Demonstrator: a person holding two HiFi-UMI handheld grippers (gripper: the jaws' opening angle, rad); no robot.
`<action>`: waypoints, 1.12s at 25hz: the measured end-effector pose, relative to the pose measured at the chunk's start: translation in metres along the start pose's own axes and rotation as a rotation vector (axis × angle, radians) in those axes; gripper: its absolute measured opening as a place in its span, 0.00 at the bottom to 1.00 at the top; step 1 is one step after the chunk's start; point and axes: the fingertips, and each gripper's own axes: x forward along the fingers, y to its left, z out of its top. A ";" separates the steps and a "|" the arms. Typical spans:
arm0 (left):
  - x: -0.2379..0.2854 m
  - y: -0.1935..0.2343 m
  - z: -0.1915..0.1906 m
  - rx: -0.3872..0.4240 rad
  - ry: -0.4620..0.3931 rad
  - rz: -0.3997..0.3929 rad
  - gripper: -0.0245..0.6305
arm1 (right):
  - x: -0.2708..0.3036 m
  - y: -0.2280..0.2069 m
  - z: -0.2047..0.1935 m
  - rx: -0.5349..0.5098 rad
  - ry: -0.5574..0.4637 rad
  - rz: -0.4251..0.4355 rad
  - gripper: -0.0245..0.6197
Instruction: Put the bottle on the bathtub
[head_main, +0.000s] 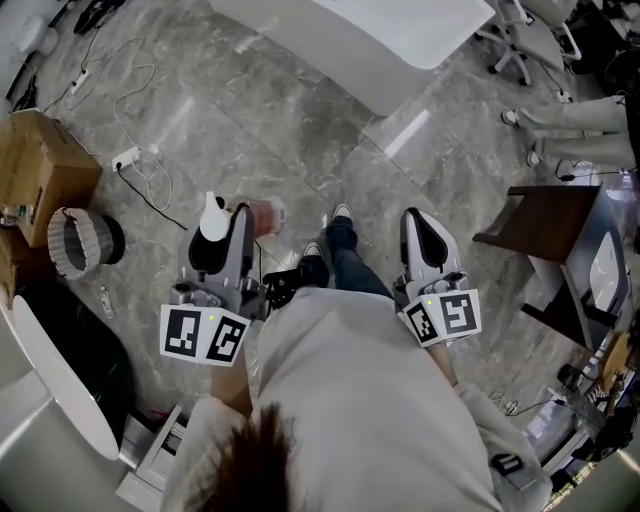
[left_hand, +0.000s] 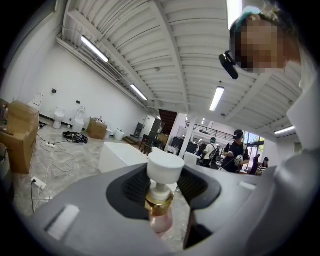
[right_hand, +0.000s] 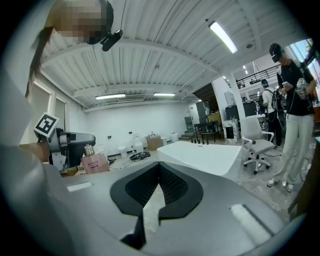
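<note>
A pink bottle (head_main: 263, 214) with a white pump cap and a gold collar lies across my left gripper (head_main: 236, 216), whose jaws are shut on its neck. In the left gripper view the cap stands above the jaws and the pink body of the bottle (left_hand: 161, 223) hangs below them, at my left gripper (left_hand: 162, 192). The white bathtub (head_main: 372, 42) stands on the floor some way ahead; it shows as the bathtub (left_hand: 119, 156) and the bathtub (right_hand: 201, 156) in the gripper views. My right gripper (head_main: 421, 228) is shut and holds nothing; my right gripper (right_hand: 159, 169) has its pads touching. The bottle (right_hand: 95, 162) also shows at the left there.
A cardboard box (head_main: 40, 165) and a round bin (head_main: 78, 242) stand at the left, with a power strip and cables (head_main: 130, 158) on the marble floor. A dark wooden stand (head_main: 545, 225) is at the right, beyond it an office chair (head_main: 512, 40) and a person's legs (head_main: 580, 118).
</note>
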 end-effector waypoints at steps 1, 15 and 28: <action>0.005 0.002 0.002 0.000 -0.004 0.010 0.35 | 0.007 -0.004 0.003 -0.002 -0.002 0.007 0.04; 0.073 -0.001 0.025 0.005 -0.092 0.123 0.35 | 0.071 -0.068 0.033 -0.033 -0.008 0.099 0.04; 0.105 -0.009 0.039 0.022 -0.132 0.135 0.35 | 0.072 -0.102 0.034 -0.013 -0.013 0.081 0.04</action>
